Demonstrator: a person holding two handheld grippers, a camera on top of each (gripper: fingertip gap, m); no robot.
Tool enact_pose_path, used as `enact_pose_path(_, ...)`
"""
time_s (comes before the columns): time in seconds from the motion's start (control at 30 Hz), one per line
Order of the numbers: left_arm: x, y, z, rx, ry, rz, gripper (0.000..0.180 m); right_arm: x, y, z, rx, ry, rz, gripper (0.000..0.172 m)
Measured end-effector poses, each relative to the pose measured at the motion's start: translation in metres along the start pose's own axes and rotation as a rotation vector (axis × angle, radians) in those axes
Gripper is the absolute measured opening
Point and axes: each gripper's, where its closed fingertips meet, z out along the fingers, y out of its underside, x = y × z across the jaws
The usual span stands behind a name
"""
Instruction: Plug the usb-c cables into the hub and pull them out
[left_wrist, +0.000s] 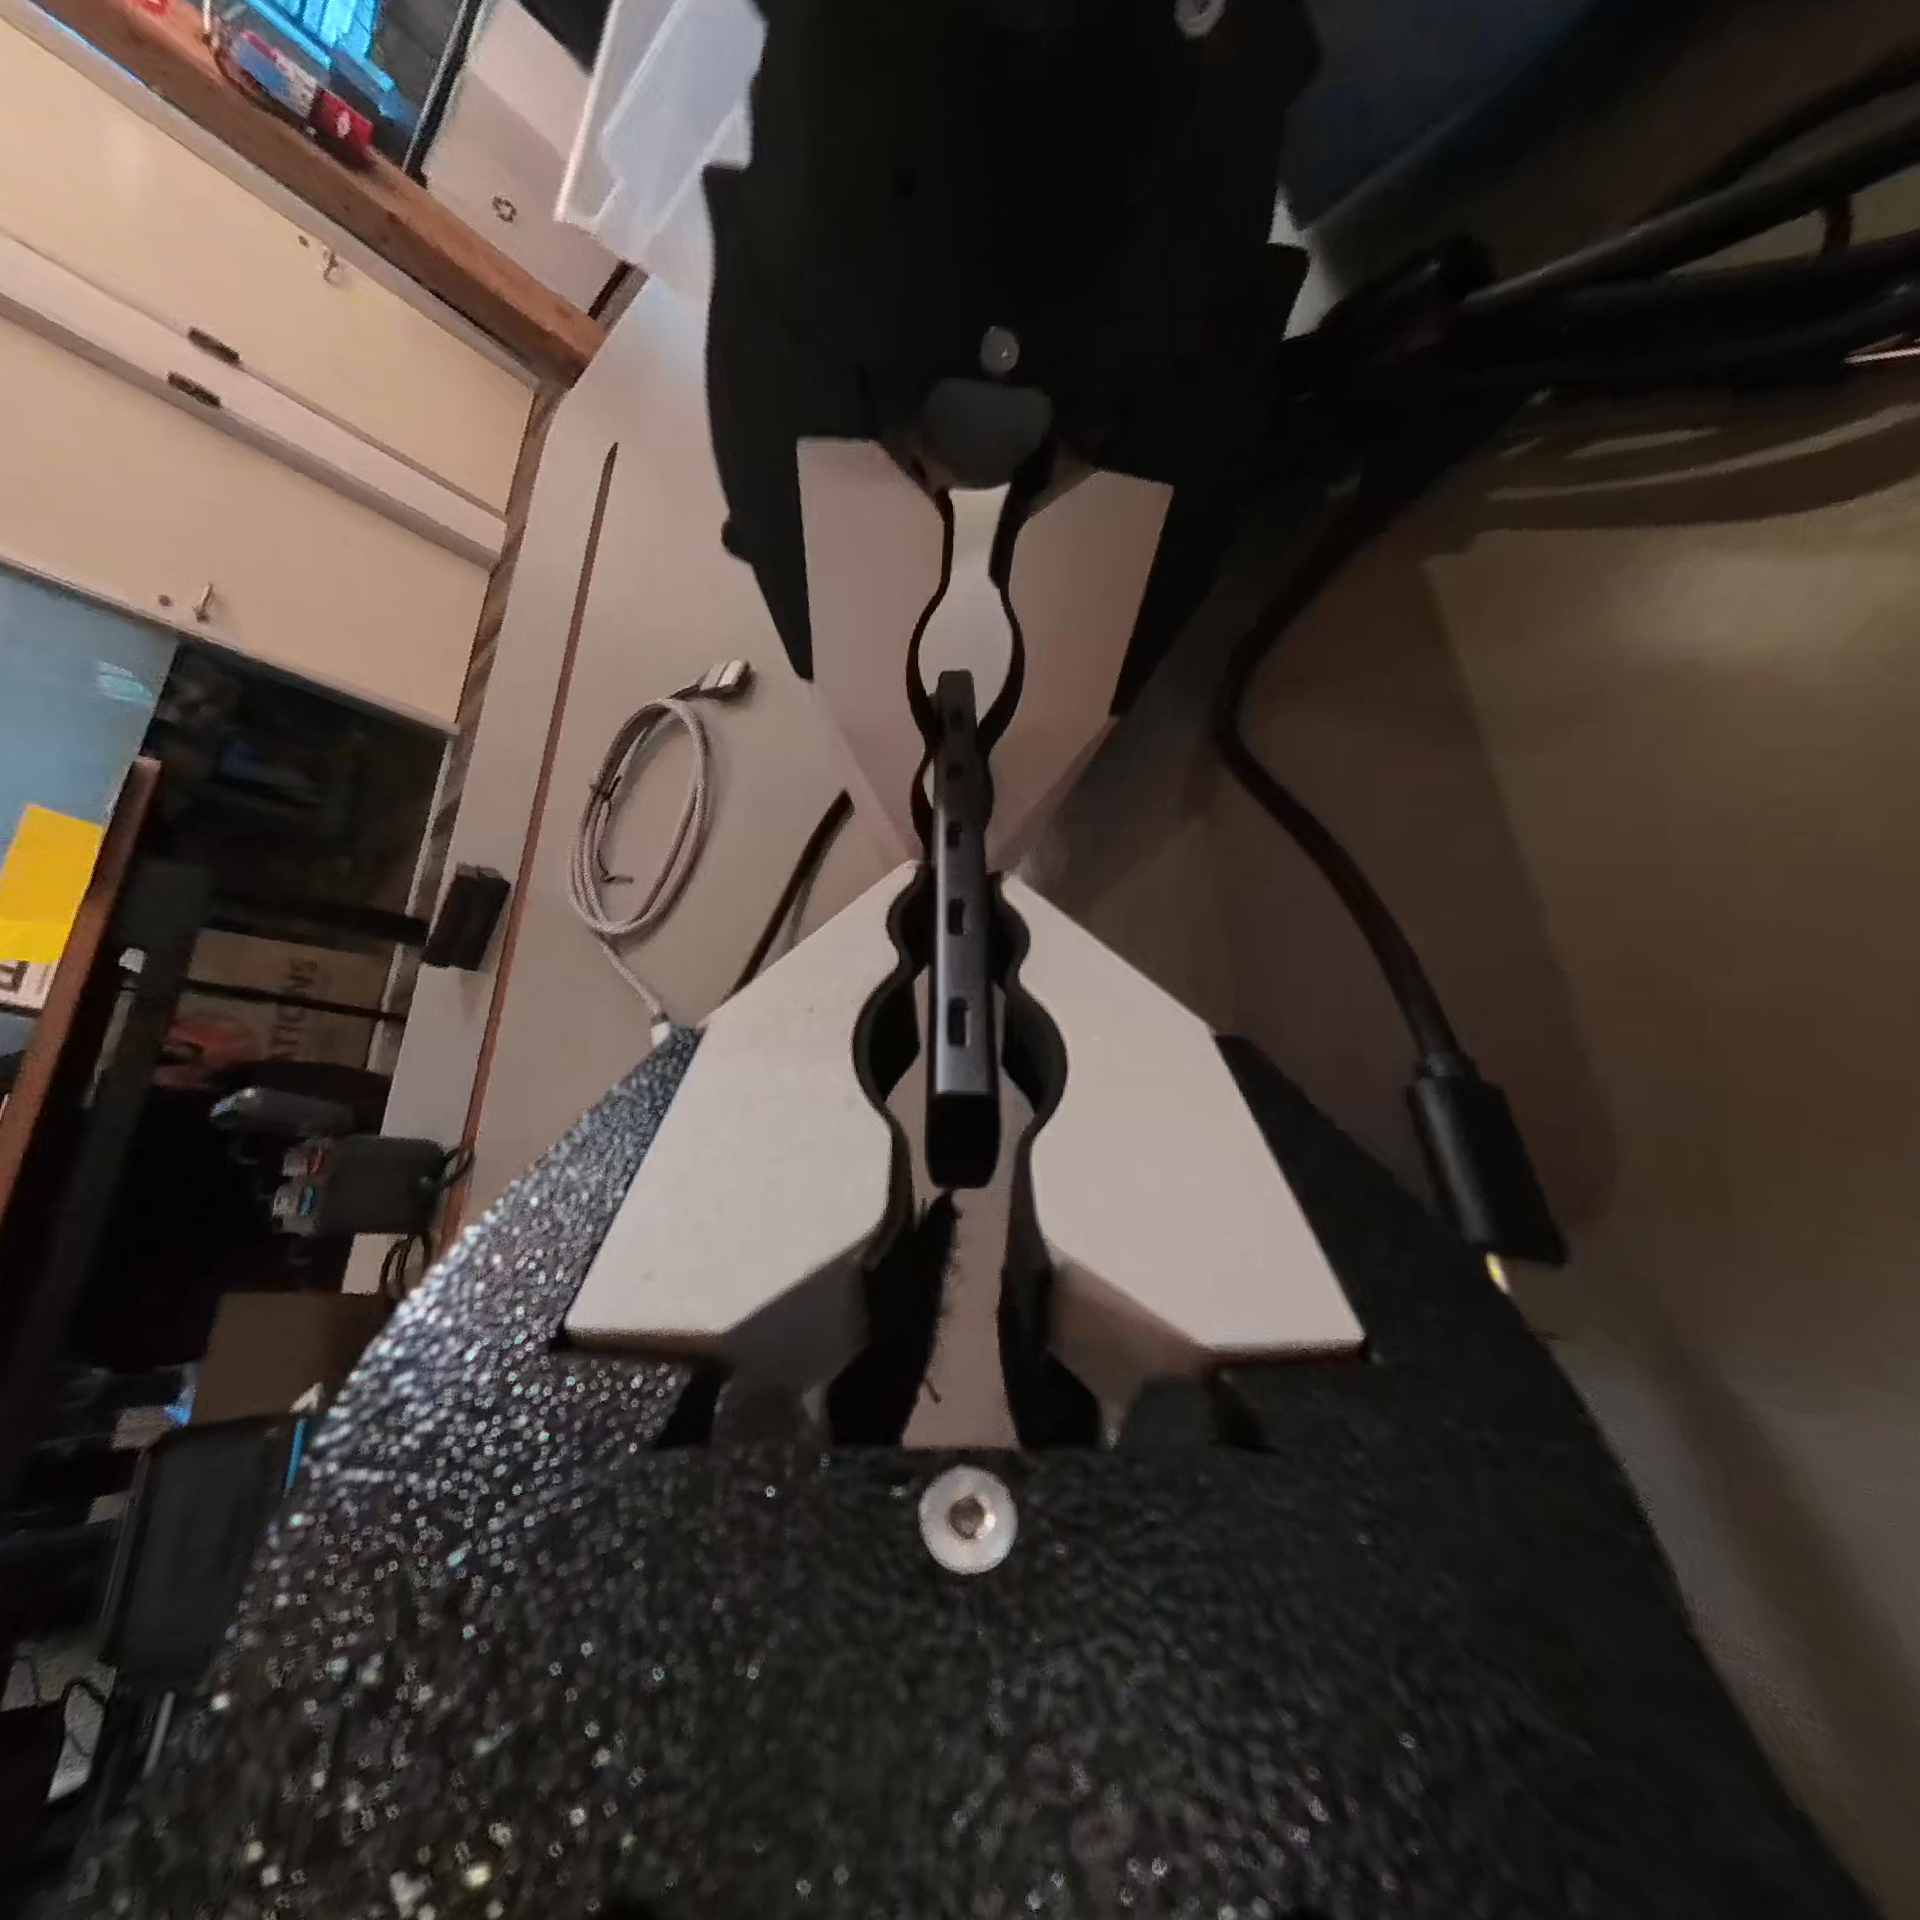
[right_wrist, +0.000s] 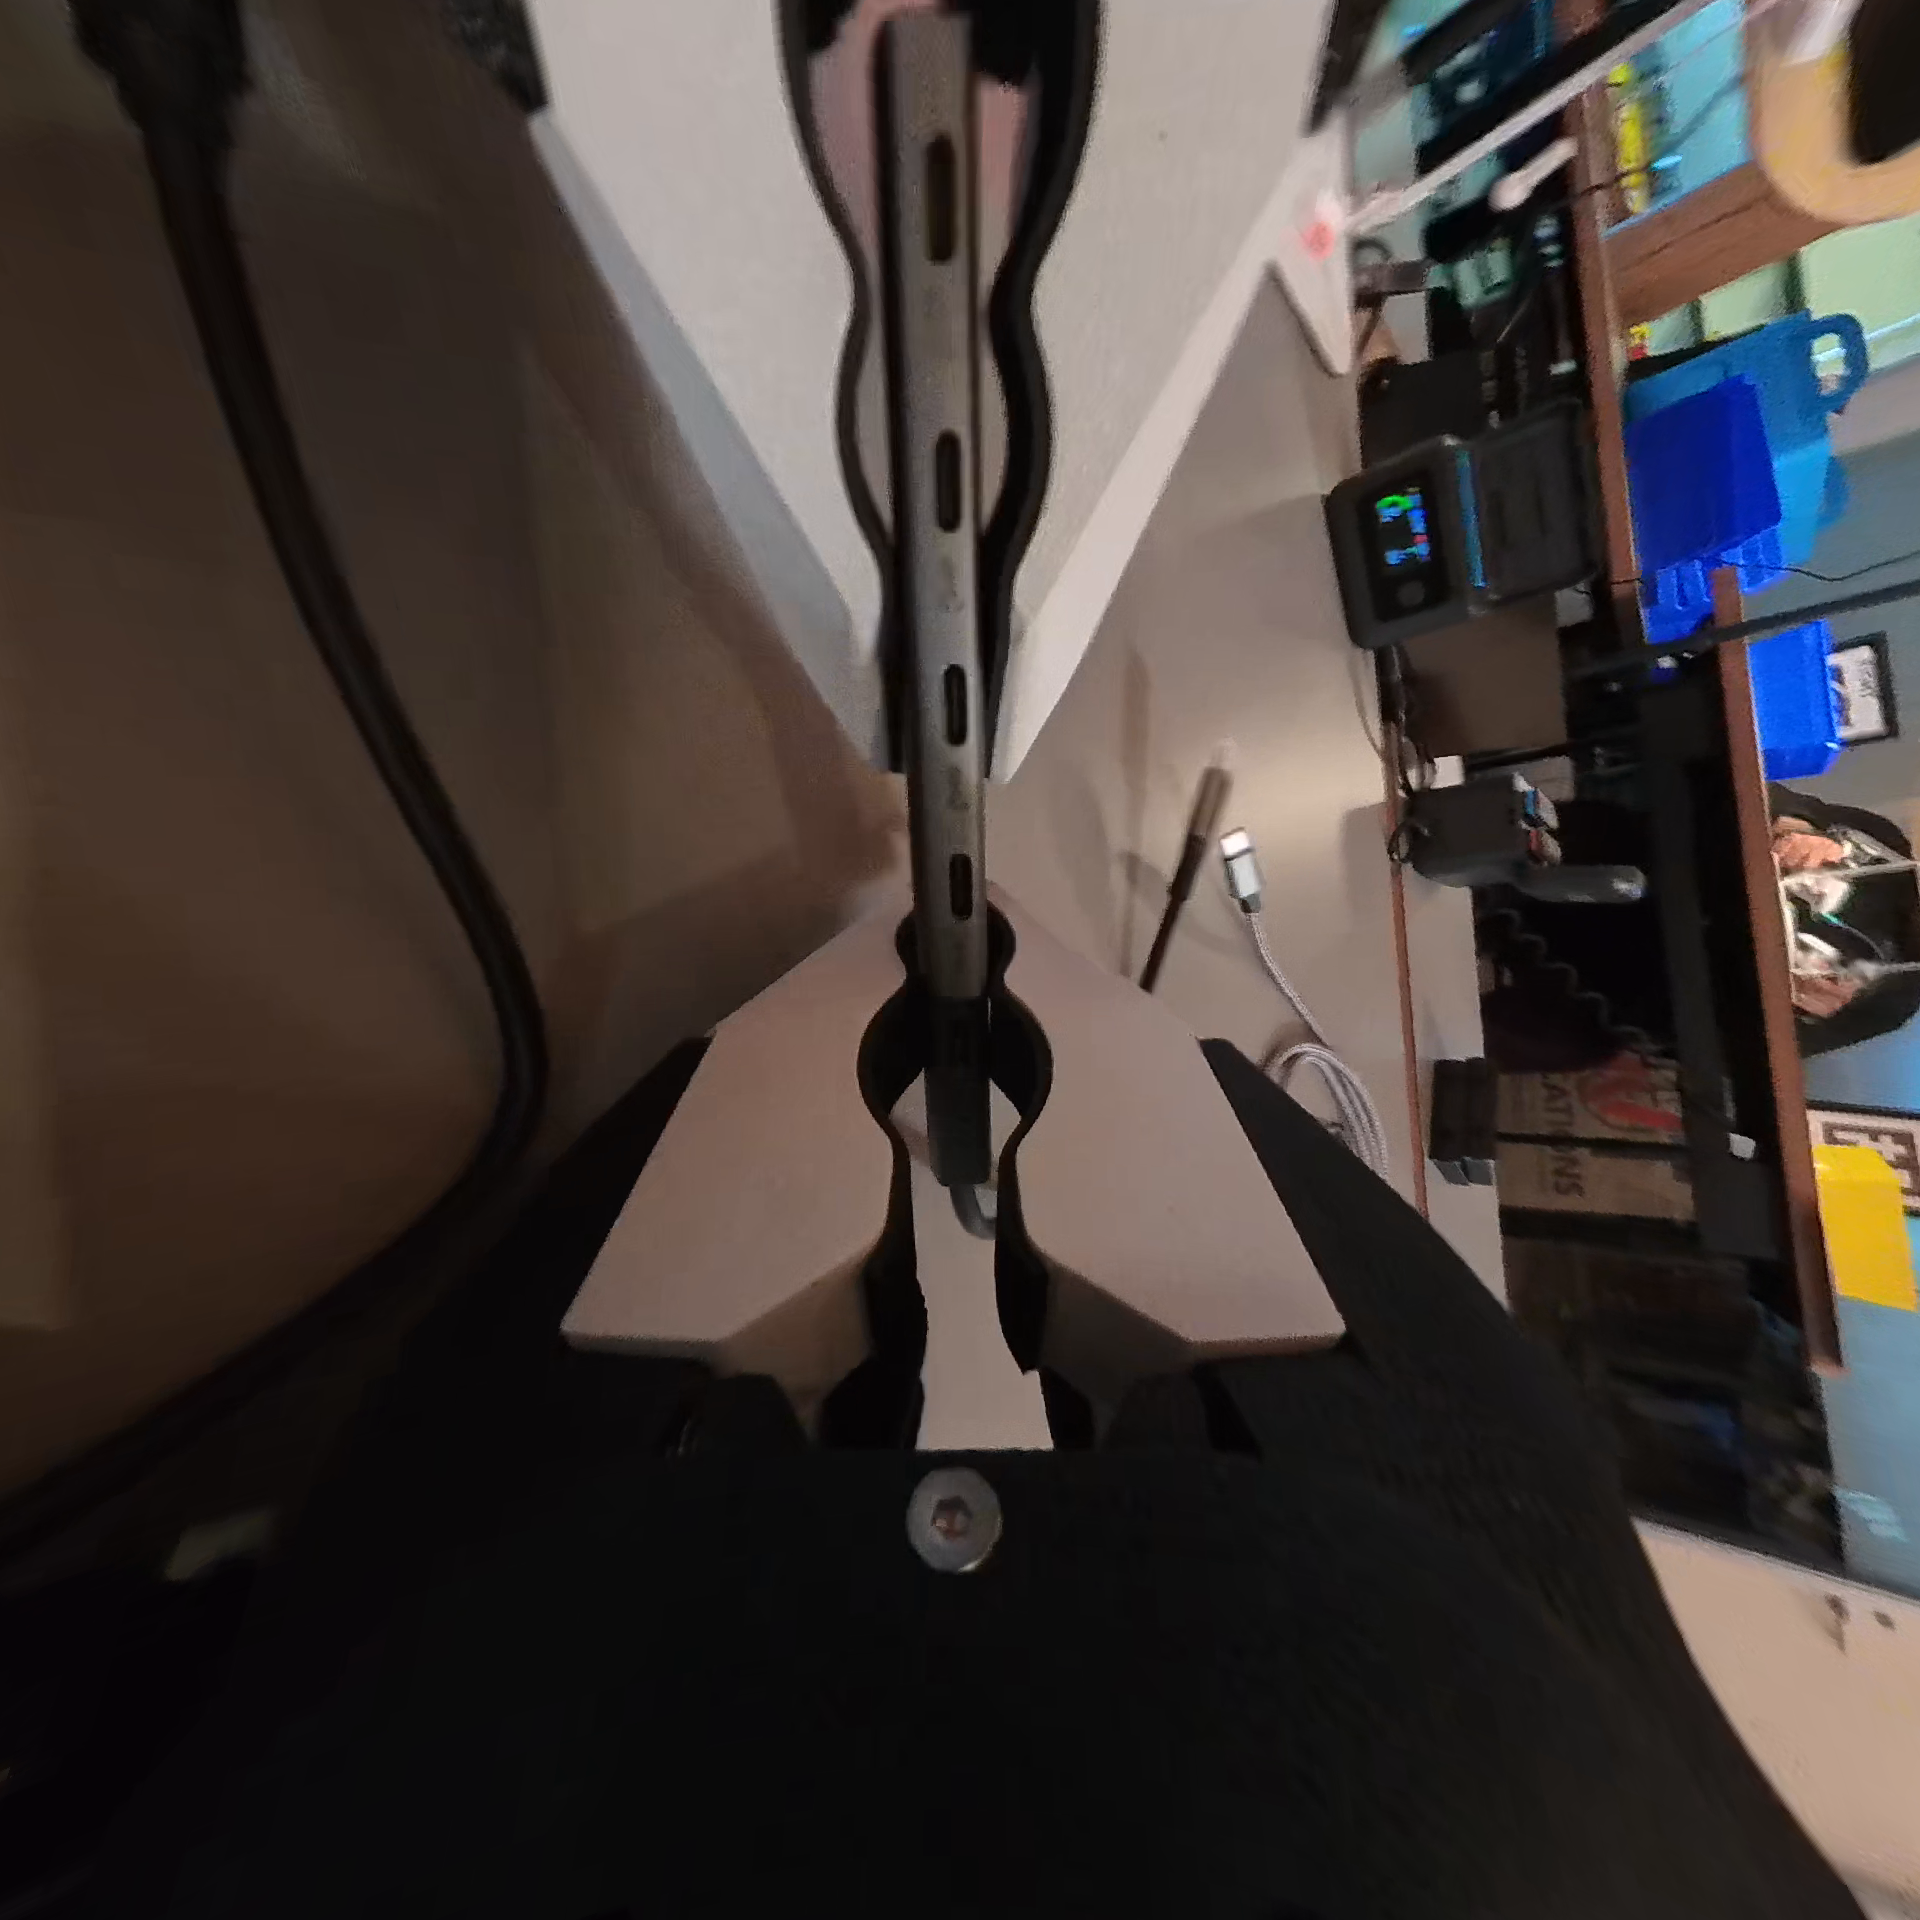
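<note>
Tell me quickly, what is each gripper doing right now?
Left gripper: closed on one end of the grey hub.
Right gripper: closed on the other end of the same hub.

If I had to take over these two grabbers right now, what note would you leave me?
Left gripper: shut on one end of the grey hub, held edge-up.
Right gripper: shut on the hub's other end, the end its short lead leaves from.
Cables: the black one and the silver braided one lie loose on the table, both unplugged.
Done: the hub is picked up; every port in view is empty.
Left: free one gripper, fetch a cable, plug it in, pull it out, and repeat.
</note>
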Motion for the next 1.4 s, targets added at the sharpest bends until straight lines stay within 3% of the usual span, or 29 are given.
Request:
enact_pose_path(0.17,-0.033,0.027,-0.004,-0.134,-0.185,0.0,0.008,0.028,0.004,-0.022,0.007,0.117,0.12,0.026)
enact_pose_path(0.27,-0.047,0.045,-0.006,-0.172,-0.262,-0.054,0.008,0.03,-0.009,-0.042,0.075,0.147,0.069,0.016)
enact_pose_path(0.3,-0.05,0.047,-0.007,-0.162,-0.275,-0.081,0.008,0.026,-0.022,-0.047,0.135,0.121,0.081,0.016)
enact_pose_path(0.4,-0.054,0.049,-0.008,-0.12,-0.278,-0.152,0.008,-0.015,-0.068,-0.054,0.304,-0.207,0.261,0.028)
enact_pose_path(0.47,-0.052,0.051,-0.007,-0.11,-0.259,-0.178,0.008,-0.04,-0.071,-0.047,0.234,-0.345,0.272,0.035)
enact_pose_path(0.53,-0.049,0.051,-0.006,-0.108,-0.236,-0.188,0.008,-0.053,-0.07,-0.039,0.18,-0.353,0.201,0.034)
enact_pose_path(0.63,-0.045,0.05,-0.004,-0.115,-0.208,-0.205,0.007,-0.067,-0.078,-0.038,0.183,-0.403,0.169,0.023)
enact_pose_path(0.67,-0.044,0.049,-0.003,-0.115,-0.197,-0.211,0.007,-0.07,-0.078,-0.038,0.176,-0.41,0.158,0.012)
enact_pose_path(0.7,-0.043,0.049,-0.003,-0.117,-0.189,-0.219,0.007,-0.069,-0.076,-0.037,0.167,-0.396,0.142,0.0)
enact_pose_path(0.9,-0.044,0.049,-0.003,-0.122,-0.194,-0.266,0.007,-0.028,-0.068,-0.042,0.17,-0.173,0.149,0.0)
enact_pose_path(0.97,-0.048,0.053,-0.004,-0.139,-0.217,-0.277,0.008,-0.022,-0.064,-0.046,0.173,-0.154,0.174,0.0)
enact_pose_path(1.03,-0.048,0.055,-0.005,-0.147,-0.224,-0.279,0.008,-0.032,-0.071,-0.05,0.226,-0.241,0.23,0.0)
enact_pose_path(1.1,-0.047,0.055,-0.004,-0.144,-0.218,-0.278,0.008,-0.052,-0.086,-0.057,0.288,-0.422,0.331,0.03)
enact_pose_path(1.17,-0.045,0.054,-0.004,-0.145,-0.211,-0.26,0.008,-0.067,-0.098,-0.058,0.291,-0.546,0.383,0.041)
enact_pose_path(1.3,-0.044,0.051,-0.002,-0.138,-0.204,-0.249,0.008,-0.086,-0.095,-0.043,0.177,-0.559,0.297,0.041)
enact_pose_path(1.4,-0.042,0.051,-0.001,-0.14,-0.197,-0.245,0.008,-0.086,-0.092,-0.038,0.142,-0.528,0.274,0.015)
